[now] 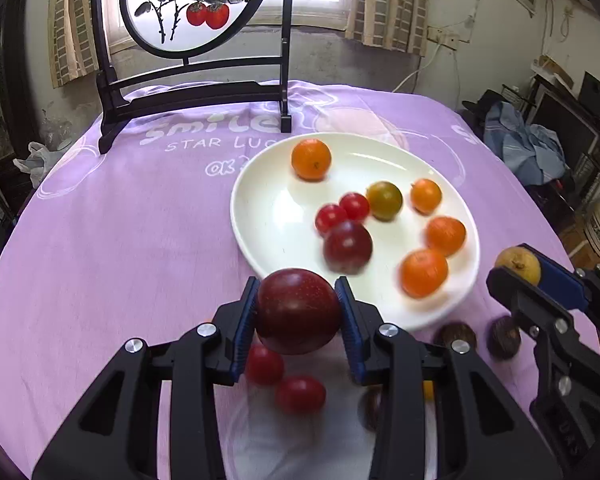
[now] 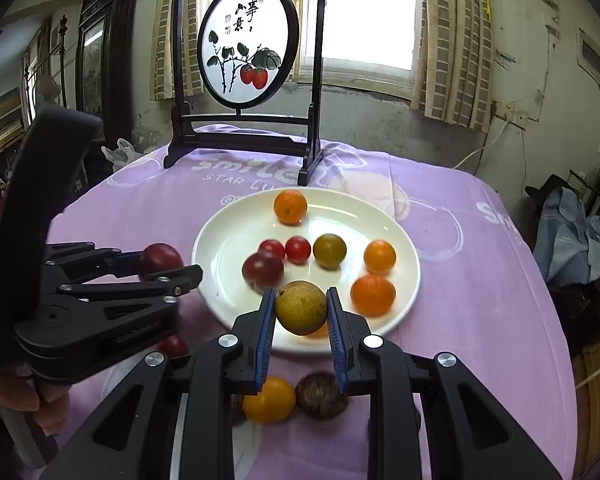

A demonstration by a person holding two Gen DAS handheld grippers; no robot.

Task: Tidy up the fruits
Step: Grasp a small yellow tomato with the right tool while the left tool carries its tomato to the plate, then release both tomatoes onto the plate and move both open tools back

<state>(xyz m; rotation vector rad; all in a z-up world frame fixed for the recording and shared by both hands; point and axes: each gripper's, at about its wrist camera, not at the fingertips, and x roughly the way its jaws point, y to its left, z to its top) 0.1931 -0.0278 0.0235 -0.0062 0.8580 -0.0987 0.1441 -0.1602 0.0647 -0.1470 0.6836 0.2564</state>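
At lower centre of its own view, the left gripper [image 1: 298, 312] was clamped on a dark red plum [image 1: 298, 310]. The right gripper [image 2: 301, 312] pinched a yellowish fruit [image 2: 301, 307] over the white plate's [image 2: 220, 240] near rim, mid-frame.

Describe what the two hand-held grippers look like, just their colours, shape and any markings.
Both match. The left hand-held gripper and right hand-held gripper are black plastic scissor-style linkages with triangular cut-outs, round silver pivot bolts and two flat fingers faced with blue ribbed pads. Embossed lettering on the bodies is unreadable. No cables show.
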